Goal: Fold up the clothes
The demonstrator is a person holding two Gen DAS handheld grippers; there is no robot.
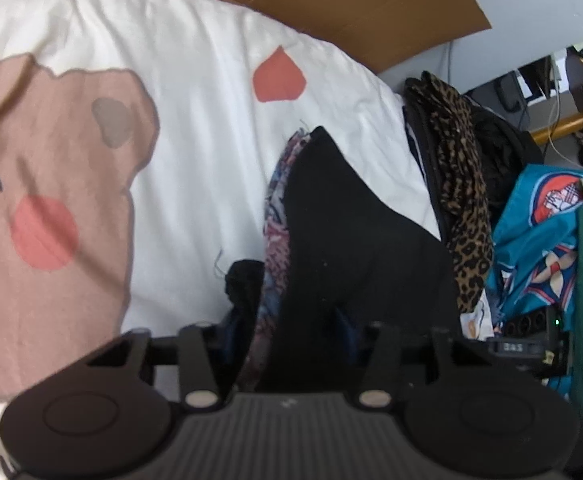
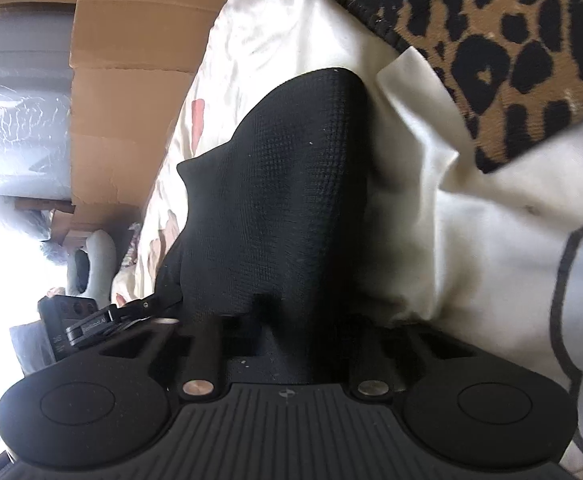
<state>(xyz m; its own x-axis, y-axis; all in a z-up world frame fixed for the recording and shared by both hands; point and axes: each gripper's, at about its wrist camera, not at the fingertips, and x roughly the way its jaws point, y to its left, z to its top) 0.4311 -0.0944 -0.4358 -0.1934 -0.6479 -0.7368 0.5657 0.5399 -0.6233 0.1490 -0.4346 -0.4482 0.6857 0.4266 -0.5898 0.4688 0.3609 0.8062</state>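
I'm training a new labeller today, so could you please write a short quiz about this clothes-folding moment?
1. True or false: the black garment runs up from between the right gripper's fingers.
2. What pattern is on the cloth lying past the black garment? A) stripes B) leopard print C) checks
3. What brown cartoon shape is printed on the white bed cover?

Key: 1 true. 2 B. 3 A bear's face with a pink cheek.
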